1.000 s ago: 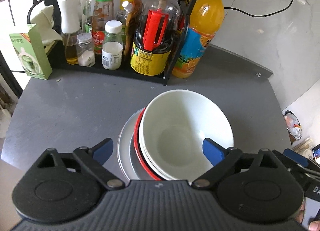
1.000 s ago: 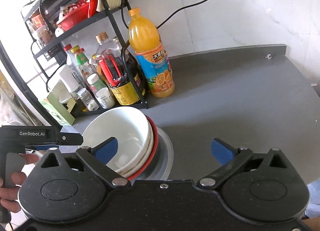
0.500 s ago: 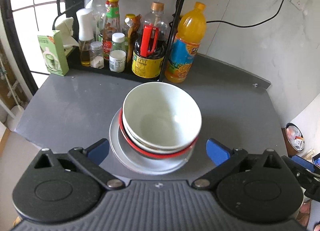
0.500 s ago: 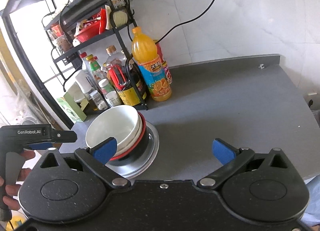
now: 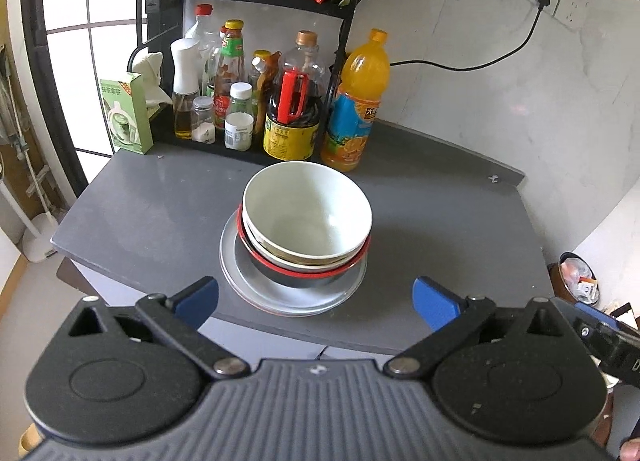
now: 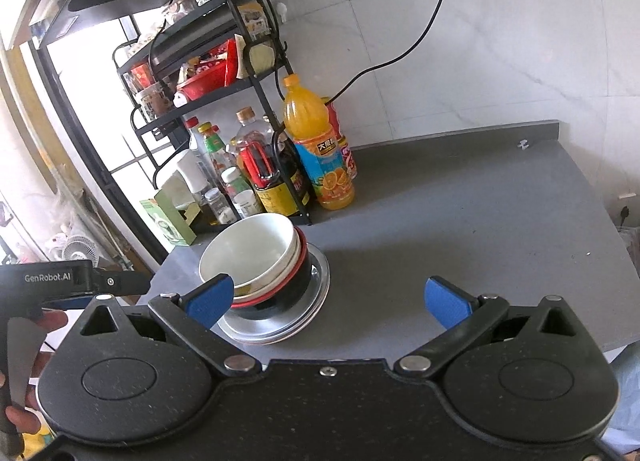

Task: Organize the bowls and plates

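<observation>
The white bowl (image 5: 308,213) sits nested on a red-rimmed bowl (image 5: 304,265) atop the metal plates (image 5: 292,297), mid-counter (image 5: 440,221), the orange juice bottle (image 5: 356,101) at its 12 o'clock. I hold both the left gripper (image 5: 316,301) and right gripper (image 6: 328,301) spread wide and empty, clear of the stack. I judge stacking looks finished; next I only need a check for leftover dishes.

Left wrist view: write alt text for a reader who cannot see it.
Bowls sit nested on stacked plates near the front edge of a grey counter. The open left gripper hangs in front of them, holding nothing; bottles stand behind.
</observation>
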`<state>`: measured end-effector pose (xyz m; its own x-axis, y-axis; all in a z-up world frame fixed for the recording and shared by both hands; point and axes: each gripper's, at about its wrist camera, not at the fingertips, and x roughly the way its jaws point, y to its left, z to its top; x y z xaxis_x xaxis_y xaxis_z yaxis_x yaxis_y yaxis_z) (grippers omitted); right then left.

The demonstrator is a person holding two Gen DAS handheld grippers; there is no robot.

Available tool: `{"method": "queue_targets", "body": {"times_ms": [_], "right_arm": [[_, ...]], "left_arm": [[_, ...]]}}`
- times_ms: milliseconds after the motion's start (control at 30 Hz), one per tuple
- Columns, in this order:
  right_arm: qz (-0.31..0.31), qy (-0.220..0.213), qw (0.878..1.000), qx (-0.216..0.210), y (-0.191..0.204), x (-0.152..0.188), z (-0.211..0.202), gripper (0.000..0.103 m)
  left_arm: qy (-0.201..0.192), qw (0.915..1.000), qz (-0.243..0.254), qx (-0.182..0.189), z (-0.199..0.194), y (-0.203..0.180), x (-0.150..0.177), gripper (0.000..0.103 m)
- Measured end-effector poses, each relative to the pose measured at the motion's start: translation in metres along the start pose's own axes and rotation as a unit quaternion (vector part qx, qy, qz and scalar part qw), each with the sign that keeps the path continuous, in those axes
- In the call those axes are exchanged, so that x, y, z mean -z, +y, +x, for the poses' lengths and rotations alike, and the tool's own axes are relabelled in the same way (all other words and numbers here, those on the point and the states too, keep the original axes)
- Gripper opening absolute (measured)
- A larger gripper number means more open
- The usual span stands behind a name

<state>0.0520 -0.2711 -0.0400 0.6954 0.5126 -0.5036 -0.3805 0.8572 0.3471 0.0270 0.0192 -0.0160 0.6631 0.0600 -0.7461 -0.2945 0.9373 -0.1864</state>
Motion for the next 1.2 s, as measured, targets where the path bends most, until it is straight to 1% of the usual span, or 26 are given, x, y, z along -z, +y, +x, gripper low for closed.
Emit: {"method": "queue_targets", "body": {"times_ms": [133, 267, 367, 567, 667, 800, 967, 1200], "right_arm": [[0.003, -0.010, 1.000, 0.010, 0.008, 0.002, -0.003, 0.103], [0.013, -0.018, 1.000, 0.020, 0.019, 0.005, -0.009, 0.103], [0.011, -0.017, 0.999, 0.029, 0.029, 0.008, -0.010, 0.103], [0.015, -0.019, 0.999, 0.045, 0.046, 0.017, -0.017, 0.103], [0.017, -0.022, 0.998, 0.058, 0.053, 0.022, -0.022, 0.103], [0.020, -0.025, 0.997, 0.065, 0.059, 0.027, -0.027, 0.103], [0.023, -0.024, 0.996, 0.080, 0.065, 0.029, -0.030, 0.103], [0.012, -0.017, 0.996, 0.084, 0.076, 0.034, -0.033, 0.103]], "left_arm": [[-0.007, 0.9999, 0.001, 0.008, -0.005, 0.006, 0.001, 0.103], [-0.006, 0.9998, 0.016, 0.014, -0.009, 0.011, -0.001, 0.103], [-0.014, 0.9993, 0.027, 0.023, -0.015, 0.016, -0.001, 0.103], [-0.025, 0.9981, 0.050, 0.026, -0.023, 0.024, 0.004, 0.103], [-0.028, 0.9972, 0.066, 0.020, -0.025, 0.027, 0.006, 0.103], [-0.035, 0.9968, 0.069, 0.022, -0.029, 0.033, 0.009, 0.103], [-0.043, 0.9947, 0.093, 0.011, -0.036, 0.035, 0.014, 0.103], [-0.042, 0.9929, 0.111, 0.007, -0.041, 0.037, 0.019, 0.103]]}}
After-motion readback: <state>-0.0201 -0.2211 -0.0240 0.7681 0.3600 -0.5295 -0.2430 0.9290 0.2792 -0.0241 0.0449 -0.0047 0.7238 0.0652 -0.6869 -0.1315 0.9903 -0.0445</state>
